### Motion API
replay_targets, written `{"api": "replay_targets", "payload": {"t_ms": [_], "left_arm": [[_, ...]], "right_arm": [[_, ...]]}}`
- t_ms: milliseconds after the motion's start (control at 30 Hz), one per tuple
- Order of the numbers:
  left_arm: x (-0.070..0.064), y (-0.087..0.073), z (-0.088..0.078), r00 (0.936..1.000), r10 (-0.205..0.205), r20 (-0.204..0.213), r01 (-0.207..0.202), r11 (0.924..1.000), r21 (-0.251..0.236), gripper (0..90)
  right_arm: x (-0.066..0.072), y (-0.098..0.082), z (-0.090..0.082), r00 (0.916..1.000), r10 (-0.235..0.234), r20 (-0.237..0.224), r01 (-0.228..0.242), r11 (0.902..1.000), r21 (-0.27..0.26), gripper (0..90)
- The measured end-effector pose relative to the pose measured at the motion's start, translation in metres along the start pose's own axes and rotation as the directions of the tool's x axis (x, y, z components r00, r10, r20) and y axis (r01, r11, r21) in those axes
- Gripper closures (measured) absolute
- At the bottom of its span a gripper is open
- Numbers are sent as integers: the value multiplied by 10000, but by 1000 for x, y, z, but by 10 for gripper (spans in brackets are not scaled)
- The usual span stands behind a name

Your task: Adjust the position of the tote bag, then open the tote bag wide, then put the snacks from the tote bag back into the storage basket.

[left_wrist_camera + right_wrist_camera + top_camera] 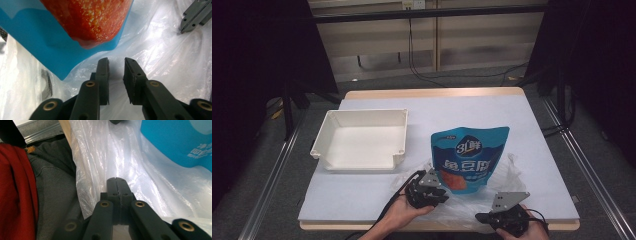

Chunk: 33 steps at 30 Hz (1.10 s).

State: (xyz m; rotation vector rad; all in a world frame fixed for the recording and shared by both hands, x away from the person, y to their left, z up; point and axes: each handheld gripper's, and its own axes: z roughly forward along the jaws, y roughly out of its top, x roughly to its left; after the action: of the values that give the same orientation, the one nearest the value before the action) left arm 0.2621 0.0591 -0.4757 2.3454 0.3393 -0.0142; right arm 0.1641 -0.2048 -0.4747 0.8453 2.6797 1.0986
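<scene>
At the counter's [362, 197] near edge, the right gripper [507, 216] has its jaws pressed together, seemingly pinching the clear plastic bag [504, 172] by its rim. Just left, the left gripper [428, 192] shows a narrow gap between its jaws, nothing clamped, above the film. The blue snack pouch [469, 155] lies on the bag beyond it. Farther left, well apart, sits a white tray [324, 132], with bare counter around it.

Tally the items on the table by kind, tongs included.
White tray: 1
Blue snack pouch: 1
Clear plastic bag: 1
Tongs: 2, left tongs open, right tongs shut on the bag
Total: 5
</scene>
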Motion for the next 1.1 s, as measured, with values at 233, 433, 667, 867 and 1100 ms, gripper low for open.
{"api": "replay_targets", "payload": {"t_ms": [233,433,667,867,1100], "left_arm": [[-6,3,-6,9984,-294,481,334,9960,-826,665],[-13,7,-25,9989,-102,455,152,9935,-1127,631],[-8,4,-51,9997,-172,176,200,9852,-1705,611],[2,2,-70,9995,-327,39,327,9752,-2187,589],[10,6,-99,9980,-550,-307,436,9550,-2935,526]], "right_arm": [[-11,3,-5,9976,547,425,-503,9937,-997,855],[-16,2,-14,9919,967,821,-803,9797,-1838,717],[-19,1,-23,9878,1237,947,-971,9641,-2473,662],[-23,-1,-27,9806,1522,1232,-1141,9554,-2722,601],[-25,-3,-37,9745,1777,1373,-1262,9391,-3197,497]]}}
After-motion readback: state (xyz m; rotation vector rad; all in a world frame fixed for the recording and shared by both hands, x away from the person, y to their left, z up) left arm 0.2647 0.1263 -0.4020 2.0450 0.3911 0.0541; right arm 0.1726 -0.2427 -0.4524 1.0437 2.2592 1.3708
